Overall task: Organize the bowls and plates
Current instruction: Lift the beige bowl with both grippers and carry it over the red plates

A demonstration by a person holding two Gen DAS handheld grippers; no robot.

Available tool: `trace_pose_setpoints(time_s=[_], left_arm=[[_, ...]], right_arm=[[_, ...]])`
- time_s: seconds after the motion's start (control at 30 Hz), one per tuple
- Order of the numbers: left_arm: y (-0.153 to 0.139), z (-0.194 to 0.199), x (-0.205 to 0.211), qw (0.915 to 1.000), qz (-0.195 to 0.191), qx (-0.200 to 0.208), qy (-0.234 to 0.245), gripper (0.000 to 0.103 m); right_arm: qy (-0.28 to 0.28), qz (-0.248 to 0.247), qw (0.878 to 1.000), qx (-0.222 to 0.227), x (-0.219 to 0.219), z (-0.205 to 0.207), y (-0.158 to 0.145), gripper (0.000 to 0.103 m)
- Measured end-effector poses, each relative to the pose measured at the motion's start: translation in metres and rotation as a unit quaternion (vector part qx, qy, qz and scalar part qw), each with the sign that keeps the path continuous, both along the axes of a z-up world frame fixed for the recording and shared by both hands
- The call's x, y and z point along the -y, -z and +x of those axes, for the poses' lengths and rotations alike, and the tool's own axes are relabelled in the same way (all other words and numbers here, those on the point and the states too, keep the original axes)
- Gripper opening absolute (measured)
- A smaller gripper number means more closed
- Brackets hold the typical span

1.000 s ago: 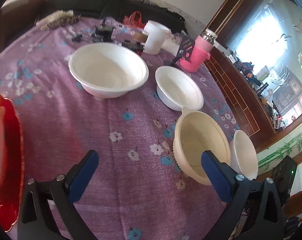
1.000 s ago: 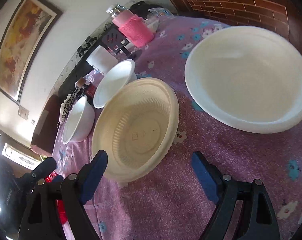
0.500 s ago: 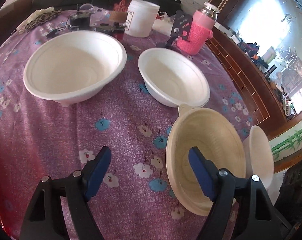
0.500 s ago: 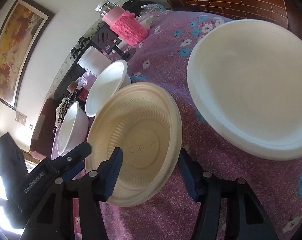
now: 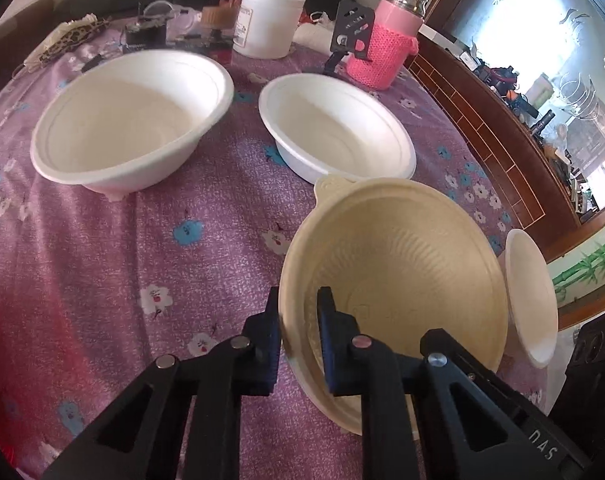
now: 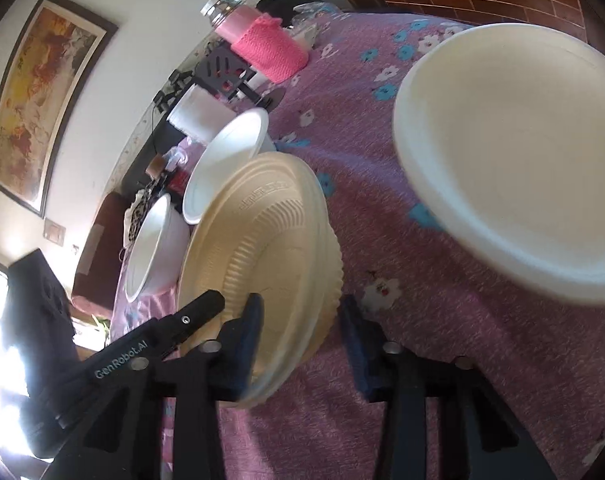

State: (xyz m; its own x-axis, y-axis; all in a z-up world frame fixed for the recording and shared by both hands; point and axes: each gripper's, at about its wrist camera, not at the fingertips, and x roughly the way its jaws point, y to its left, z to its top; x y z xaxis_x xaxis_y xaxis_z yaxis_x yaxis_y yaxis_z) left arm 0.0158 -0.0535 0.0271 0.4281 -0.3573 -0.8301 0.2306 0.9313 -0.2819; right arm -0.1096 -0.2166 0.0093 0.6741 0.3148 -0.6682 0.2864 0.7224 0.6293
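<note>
A ribbed cream bowl sits on the purple flowered tablecloth. My left gripper is shut on its near left rim, one finger inside and one outside. In the right wrist view the cream bowl looks tilted; my right gripper straddles its rim with jaws narrowed, not clearly clamped. A large white bowl and a smaller white bowl stand beyond. A white plate lies right of the cream bowl, seen edge-on in the left wrist view.
At the table's back stand a white tub, a pink knit-covered bottle, a black phone stand and small clutter. A brick-patterned wooden ledge borders the table's right side. My left gripper's body shows at left.
My left gripper moved right and closed on the cream bowl's rim. My right gripper moved in, its fingers now either side of the bowl's edge. The bowl has tipped up.
</note>
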Motion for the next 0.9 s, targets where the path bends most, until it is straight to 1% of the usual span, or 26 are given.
trace_pose_setpoints(time_s=[0.07, 0.17, 0.33, 0.53, 0.67, 0.9], left_arm=[[-0.007, -0.007, -0.004, 0.9999, -0.002, 0.013, -0.003, 0.016], [-0.017, -0.015, -0.012, 0.9996, -0.010, 0.024, -0.010, 0.016], [-0.034, -0.036, -0.027, 0.9984, -0.020, 0.049, -0.019, 0.016], [-0.043, -0.055, -0.039, 0.9972, -0.017, 0.068, -0.027, 0.016], [-0.048, -0.067, -0.052, 0.9963, -0.022, 0.076, -0.035, 0.016], [-0.057, -0.087, -0.083, 0.9940, -0.045, 0.081, -0.059, 0.016]], right_arm=[[-0.002, -0.008, 1.000, 0.008, -0.004, -0.003, -0.004, 0.033], [-0.008, -0.012, 1.000, 0.016, -0.009, -0.006, -0.011, 0.031], [-0.019, -0.021, 0.999, 0.031, -0.020, -0.012, -0.022, 0.031], [-0.033, -0.032, 0.998, 0.040, -0.034, -0.019, -0.031, 0.031], [-0.046, -0.038, 0.997, 0.048, -0.045, -0.023, -0.037, 0.031], [-0.072, -0.045, 0.994, 0.062, -0.069, -0.031, -0.047, 0.031]])
